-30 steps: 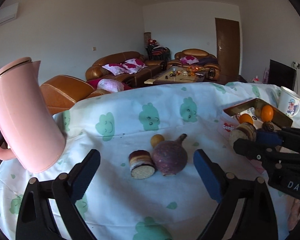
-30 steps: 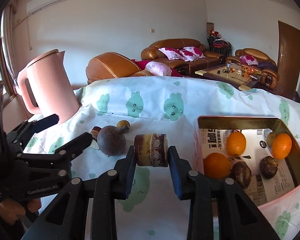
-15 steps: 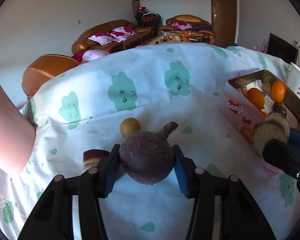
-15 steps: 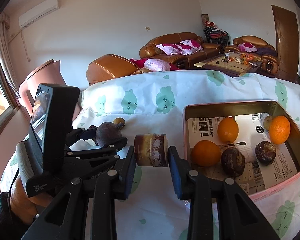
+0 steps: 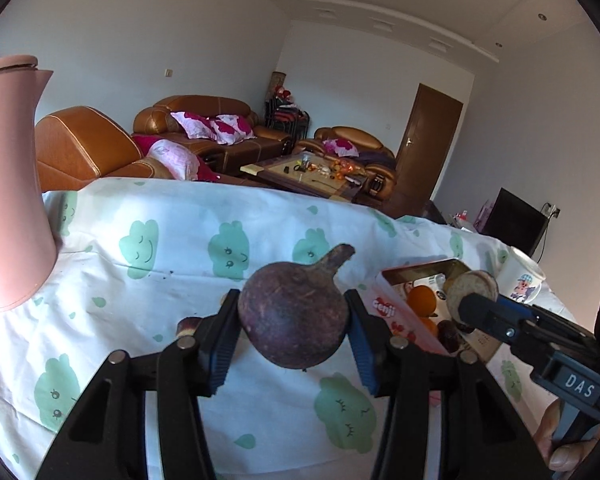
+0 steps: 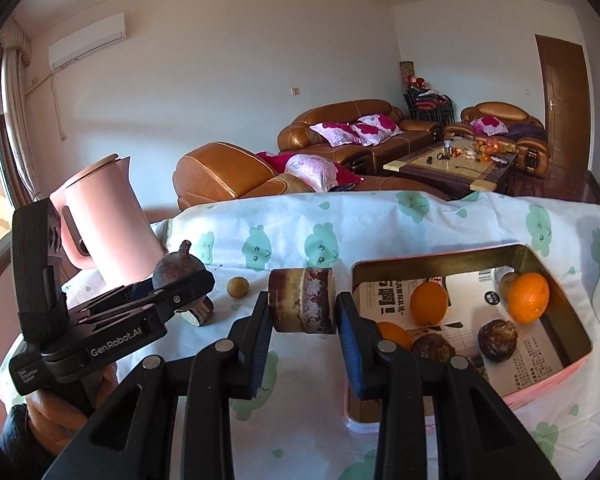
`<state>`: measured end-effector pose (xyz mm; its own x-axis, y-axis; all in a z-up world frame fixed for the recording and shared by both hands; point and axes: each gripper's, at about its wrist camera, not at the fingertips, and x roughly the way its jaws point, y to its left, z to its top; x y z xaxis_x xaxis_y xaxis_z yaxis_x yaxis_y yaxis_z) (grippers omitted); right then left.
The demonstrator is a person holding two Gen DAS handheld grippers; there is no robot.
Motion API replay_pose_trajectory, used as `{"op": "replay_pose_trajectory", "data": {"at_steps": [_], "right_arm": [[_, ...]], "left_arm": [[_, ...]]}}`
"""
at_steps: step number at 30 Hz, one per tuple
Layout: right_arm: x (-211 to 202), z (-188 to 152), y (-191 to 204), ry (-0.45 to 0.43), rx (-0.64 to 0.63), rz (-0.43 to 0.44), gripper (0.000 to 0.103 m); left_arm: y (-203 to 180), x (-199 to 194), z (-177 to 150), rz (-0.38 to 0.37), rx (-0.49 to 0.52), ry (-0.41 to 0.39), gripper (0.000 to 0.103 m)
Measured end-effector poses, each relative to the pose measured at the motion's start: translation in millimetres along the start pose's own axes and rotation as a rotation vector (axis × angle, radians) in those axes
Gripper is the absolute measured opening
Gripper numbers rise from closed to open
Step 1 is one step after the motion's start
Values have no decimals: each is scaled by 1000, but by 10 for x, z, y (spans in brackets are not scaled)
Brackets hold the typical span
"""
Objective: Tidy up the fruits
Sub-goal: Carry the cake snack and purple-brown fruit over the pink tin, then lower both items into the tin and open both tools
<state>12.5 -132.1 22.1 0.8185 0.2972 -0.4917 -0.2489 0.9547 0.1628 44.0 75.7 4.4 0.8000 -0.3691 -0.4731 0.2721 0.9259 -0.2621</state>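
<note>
Cane piece (image 6: 302, 301) crosswise, ends on pads

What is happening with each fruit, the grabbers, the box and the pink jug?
Left gripper: shut on the round purple fruit, lifted.
Right gripper: shut on the sugarcane piece, held up.
Box: open, holding oranges and dark fruits.
Small yellow fruit: lying on the tablecloth.
Pink kettle: upright, lid closed.

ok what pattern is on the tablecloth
White tablecloth printed with green smiling cloud faces and small green drops; clearest in the left wrist view.
</note>
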Motion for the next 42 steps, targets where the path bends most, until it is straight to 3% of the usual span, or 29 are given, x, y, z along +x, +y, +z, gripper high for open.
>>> {"op": "replay_pose_trajectory", "data": {"at_steps": [9, 15, 22, 26, 32, 37, 42], "right_arm": [[-181, 46, -465, -32, 7, -66, 34], [-329, 93, -950, -61, 37, -140, 34], [-361, 142, -1485, -59, 56, -260, 34], [-304, 133, -1714, -24, 126, -232, 34], [-104, 67, -1699, 39, 123, -208, 34], [-62, 33, -1672, 51, 113, -205, 34], [-6, -1, -1721, 63, 158, -112, 35]], "left_arm": [[-562, -74, 5, -80, 53, -49, 52], [-956, 112, -12, -123, 111, -25, 52], [-1406, 512, 26, -118, 157, 36, 52], [-1624, 703, 12, -103, 194, 73, 52], [-1891, 989, -40, -46, 228, 139, 52], [-1893, 1024, -124, -18, 233, 163, 52], [-1873, 959, -98, -15, 228, 147, 59]]}}
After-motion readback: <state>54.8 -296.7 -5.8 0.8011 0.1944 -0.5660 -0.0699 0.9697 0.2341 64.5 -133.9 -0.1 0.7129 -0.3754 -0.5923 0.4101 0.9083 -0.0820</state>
